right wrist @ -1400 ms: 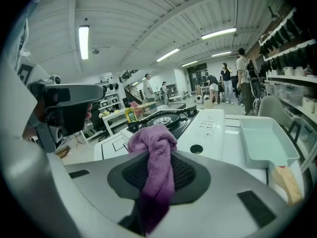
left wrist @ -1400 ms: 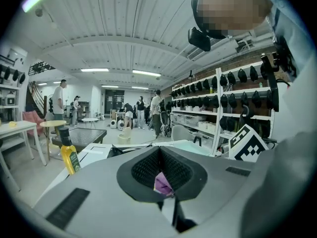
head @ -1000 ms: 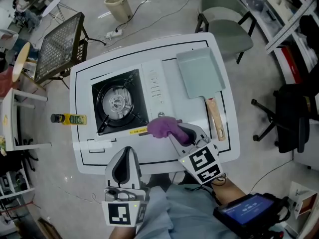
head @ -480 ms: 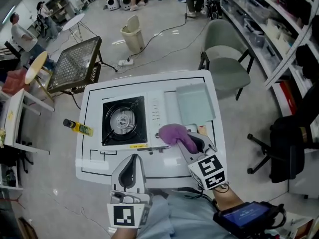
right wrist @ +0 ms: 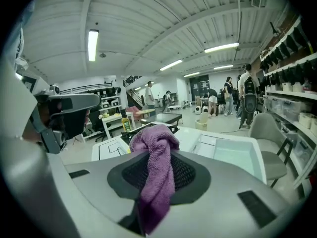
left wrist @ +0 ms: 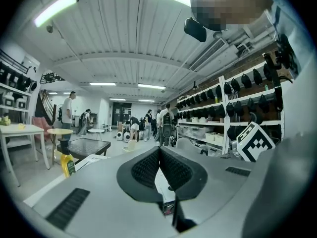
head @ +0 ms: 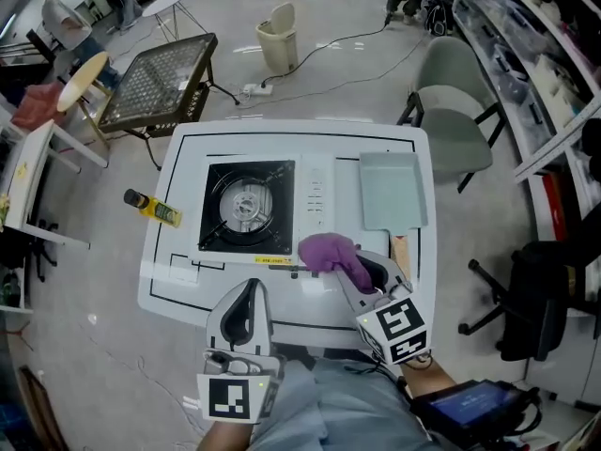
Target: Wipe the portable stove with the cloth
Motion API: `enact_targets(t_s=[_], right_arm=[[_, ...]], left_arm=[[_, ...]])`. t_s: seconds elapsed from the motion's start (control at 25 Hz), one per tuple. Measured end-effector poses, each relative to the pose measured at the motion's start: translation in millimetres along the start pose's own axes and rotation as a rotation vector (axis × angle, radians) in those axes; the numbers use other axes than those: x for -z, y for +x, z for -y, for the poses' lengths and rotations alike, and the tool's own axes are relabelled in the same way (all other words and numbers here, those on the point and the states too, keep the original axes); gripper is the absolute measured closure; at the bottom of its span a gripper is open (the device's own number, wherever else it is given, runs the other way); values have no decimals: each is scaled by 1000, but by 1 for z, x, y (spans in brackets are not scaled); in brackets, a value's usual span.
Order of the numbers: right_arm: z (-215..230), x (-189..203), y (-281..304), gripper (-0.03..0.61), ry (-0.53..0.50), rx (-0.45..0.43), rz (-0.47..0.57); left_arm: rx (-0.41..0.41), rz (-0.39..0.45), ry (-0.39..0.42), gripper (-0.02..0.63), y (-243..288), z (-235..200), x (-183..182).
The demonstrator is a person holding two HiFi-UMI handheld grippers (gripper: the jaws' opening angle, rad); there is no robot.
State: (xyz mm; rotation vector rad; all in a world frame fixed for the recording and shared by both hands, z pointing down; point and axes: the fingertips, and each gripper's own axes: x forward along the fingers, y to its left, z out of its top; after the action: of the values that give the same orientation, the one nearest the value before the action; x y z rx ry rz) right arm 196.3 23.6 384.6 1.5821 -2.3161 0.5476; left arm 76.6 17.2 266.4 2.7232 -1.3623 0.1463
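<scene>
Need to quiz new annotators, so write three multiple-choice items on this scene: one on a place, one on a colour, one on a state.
1. In the head view, where does the pan lie relative to the stove?
A) to its left
B) on its burner
C) to its right

2. The cloth is:
A) yellow
B) purple
C) white

3. The right gripper's jaws are:
A) shut on the cloth
B) open and empty
C) shut on the pan's handle

1 C: it lies right of the stove.
2 B: purple in both views.
3 A: the cloth hangs pinched between the jaws.
</scene>
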Motion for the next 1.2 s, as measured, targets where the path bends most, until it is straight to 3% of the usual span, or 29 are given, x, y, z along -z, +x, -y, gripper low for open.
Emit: enact_targets(t_s=[0.4,0.56,0.76,1.2], right_arm=[[-13,42,52,468,70,0,-117],[-9,36,68,468,95,30,-111],[1,26,86,467,119,70,-99],[28,10,119,468,150,139,-93]], left_arm=[[39,-62,-54,595,25,-42,38],[32,-140,-70,595,29,-64,56],[51,-113,-83,595,44,-84,53],[36,-192,-99,595,68,-126,75]])
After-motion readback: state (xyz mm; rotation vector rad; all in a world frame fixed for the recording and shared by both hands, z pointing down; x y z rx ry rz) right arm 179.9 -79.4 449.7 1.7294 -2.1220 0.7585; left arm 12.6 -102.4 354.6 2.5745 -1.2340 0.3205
